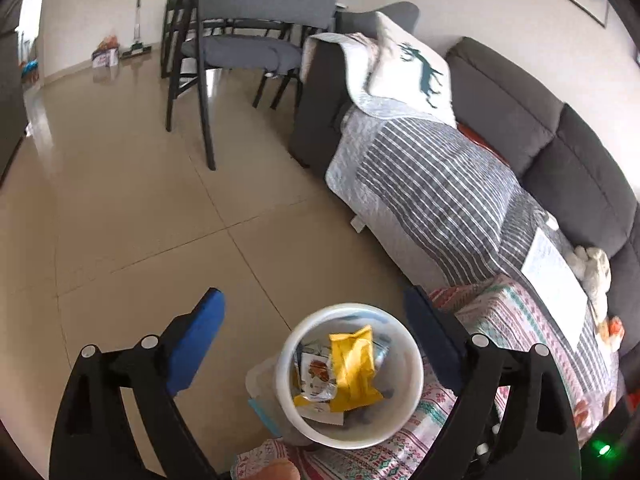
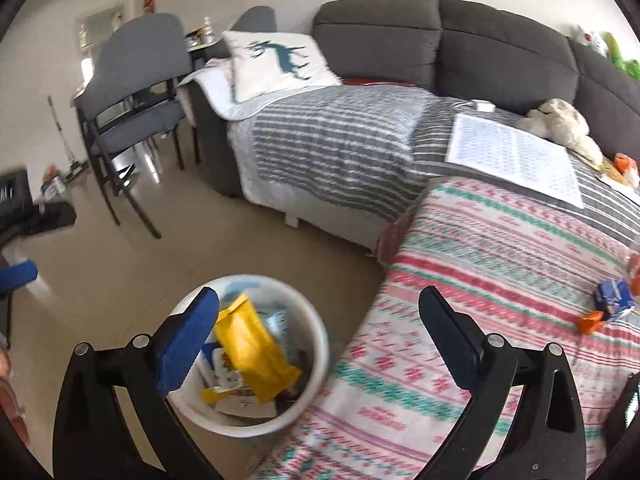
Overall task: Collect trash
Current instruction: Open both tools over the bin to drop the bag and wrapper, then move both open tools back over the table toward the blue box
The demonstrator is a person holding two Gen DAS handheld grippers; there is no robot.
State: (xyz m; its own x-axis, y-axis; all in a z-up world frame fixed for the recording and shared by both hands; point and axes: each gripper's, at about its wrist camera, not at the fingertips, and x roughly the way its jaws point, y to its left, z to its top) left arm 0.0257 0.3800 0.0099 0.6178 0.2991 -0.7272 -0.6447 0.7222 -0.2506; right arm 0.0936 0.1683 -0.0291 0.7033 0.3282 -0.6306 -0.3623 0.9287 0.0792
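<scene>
A white round bin (image 1: pixel 416 364) stands on the floor beside the sofa and holds a yellow wrapper (image 1: pixel 354 364) and several other packets. It also shows in the right wrist view (image 2: pixel 320 344), with the yellow wrapper (image 2: pixel 252 352) inside. My left gripper (image 1: pixel 316 312) is open and empty above the bin. My right gripper (image 2: pixel 320 300) is open and empty, between the bin and the patterned blanket (image 2: pixel 500 272). A blue carton (image 2: pixel 614 294) and an orange scrap (image 2: pixel 590 324) lie on the blanket at the right.
A grey sofa (image 2: pixel 504 44) carries striped covers, a deer pillow (image 2: pixel 276 62), a printed sheet (image 2: pixel 516 156) and a plush toy (image 2: pixel 560 124). Grey chairs (image 1: pixel 256 48) and a dark table stand beyond on the tiled floor (image 1: pixel 120 200).
</scene>
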